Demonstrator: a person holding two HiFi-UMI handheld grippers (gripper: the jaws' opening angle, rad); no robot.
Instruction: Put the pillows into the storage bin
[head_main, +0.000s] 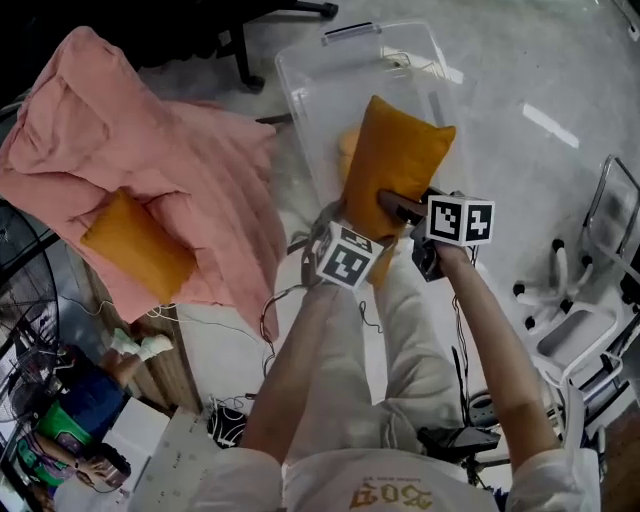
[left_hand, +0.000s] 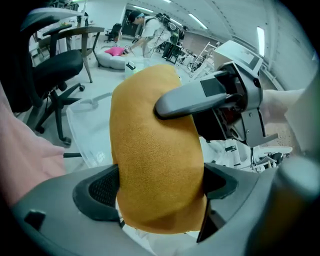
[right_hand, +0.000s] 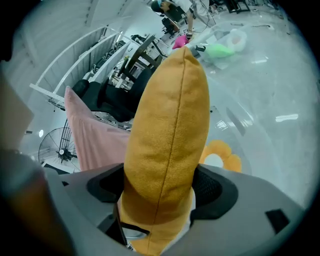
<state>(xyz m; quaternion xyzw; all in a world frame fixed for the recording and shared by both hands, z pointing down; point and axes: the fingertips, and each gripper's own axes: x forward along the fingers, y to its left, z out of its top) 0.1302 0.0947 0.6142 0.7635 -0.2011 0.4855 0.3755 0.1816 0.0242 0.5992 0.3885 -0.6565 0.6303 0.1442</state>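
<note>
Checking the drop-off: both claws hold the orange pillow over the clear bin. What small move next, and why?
Probably lower the orange pillow a bit deeper into the storage bin before releasing. The left claw and right claw both clamp it, and it stands on end over the bin's open mouth, apparently not settled inside.

Pillow (head_main: 395, 160) hides part of flower cushion (right_hand: 223, 159) behind it; pink blanket (head_main: 150, 150) cut by left edge.

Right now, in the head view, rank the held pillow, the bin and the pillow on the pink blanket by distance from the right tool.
1. The held pillow: clamped in the right tool, over the bin.
2. The bin: just beyond, under that pillow.
3. The spare pillow: far left, on the blanket.
</note>
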